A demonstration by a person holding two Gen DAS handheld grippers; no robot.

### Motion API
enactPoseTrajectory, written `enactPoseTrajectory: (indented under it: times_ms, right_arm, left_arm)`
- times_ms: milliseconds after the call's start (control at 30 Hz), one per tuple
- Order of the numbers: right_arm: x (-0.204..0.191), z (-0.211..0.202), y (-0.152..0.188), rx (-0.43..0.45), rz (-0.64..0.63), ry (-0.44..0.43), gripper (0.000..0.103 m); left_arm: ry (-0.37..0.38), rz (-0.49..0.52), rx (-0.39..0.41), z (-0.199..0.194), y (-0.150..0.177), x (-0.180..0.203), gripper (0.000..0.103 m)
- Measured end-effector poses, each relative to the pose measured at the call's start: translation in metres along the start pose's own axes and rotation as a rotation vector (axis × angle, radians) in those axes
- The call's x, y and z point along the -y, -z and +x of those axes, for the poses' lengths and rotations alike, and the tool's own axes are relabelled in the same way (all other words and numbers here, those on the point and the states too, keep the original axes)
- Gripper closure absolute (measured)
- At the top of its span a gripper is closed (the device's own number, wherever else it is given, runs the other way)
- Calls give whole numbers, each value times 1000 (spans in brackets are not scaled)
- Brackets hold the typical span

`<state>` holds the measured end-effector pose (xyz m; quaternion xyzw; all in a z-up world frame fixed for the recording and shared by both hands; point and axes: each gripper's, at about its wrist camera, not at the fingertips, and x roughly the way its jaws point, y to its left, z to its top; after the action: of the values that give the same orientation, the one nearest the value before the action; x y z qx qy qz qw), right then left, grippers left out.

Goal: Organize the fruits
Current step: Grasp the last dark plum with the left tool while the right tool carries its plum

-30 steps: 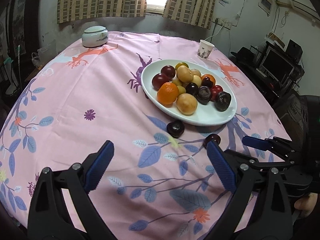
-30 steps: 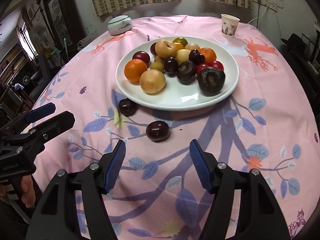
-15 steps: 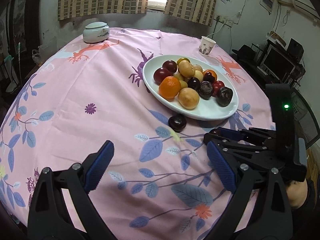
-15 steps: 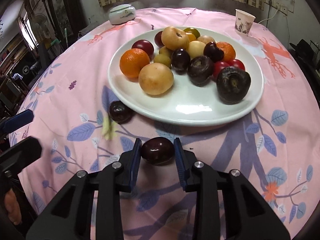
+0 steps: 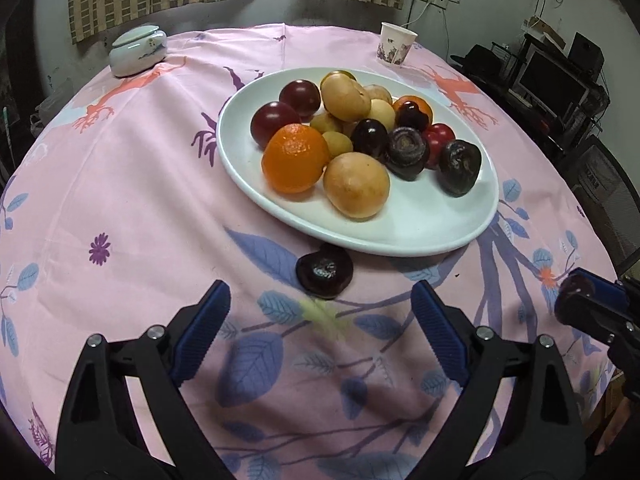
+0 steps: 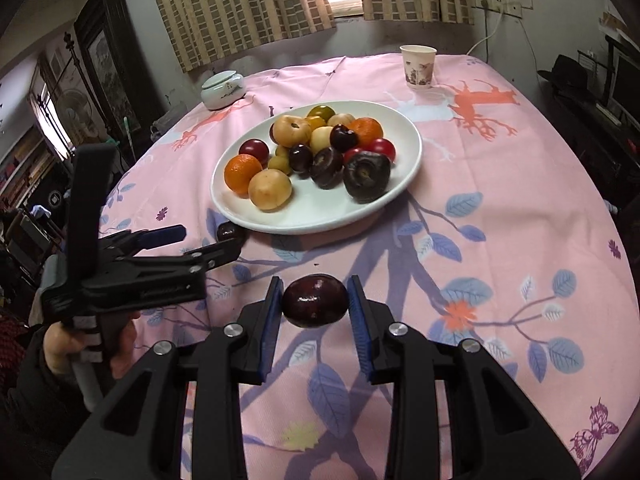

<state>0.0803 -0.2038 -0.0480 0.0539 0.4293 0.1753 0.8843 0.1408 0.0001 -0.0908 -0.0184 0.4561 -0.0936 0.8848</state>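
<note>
Pink floral tablecloth (image 5: 132,184) carries a white oval plate (image 5: 420,232) piled with fruit: an orange (image 5: 295,158), pale round fruits, dark plums. Right gripper (image 6: 316,312) is clamped on a dark red plum (image 6: 315,306), lifted clear of the cloth in front of the plate. Left gripper (image 5: 320,330) has jaws apart, just been narrowing, nothing between the pads; a second dark plum (image 5: 325,270) lies on the cloth just ahead of it, at the plate's near rim.
</note>
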Motion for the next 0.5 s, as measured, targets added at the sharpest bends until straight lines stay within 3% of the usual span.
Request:
enactPoseTrajectory:
  times_ms: [33, 100, 233, 300, 500]
  right_arm:
    - [2, -1, 2, 3, 10, -2, 70]
    - [7, -3, 3, 9, 26, -11, 70]
    - [9, -3, 4, 10, 35, -26, 70]
    - [7, -2, 3, 4, 35, -30, 70]
    - [-1, -6, -1, 13, 21, -34, 70]
  left_arm:
    - [4, 0, -10, 4, -1, 0, 19]
    - [4, 1, -35, 13, -1, -1, 38]
    - [-25, 28, -17, 19, -3, 4, 45]
    - [-21, 26, -12, 17, -4, 3, 72]
    - [59, 16, 11, -10, 13, 8, 72]
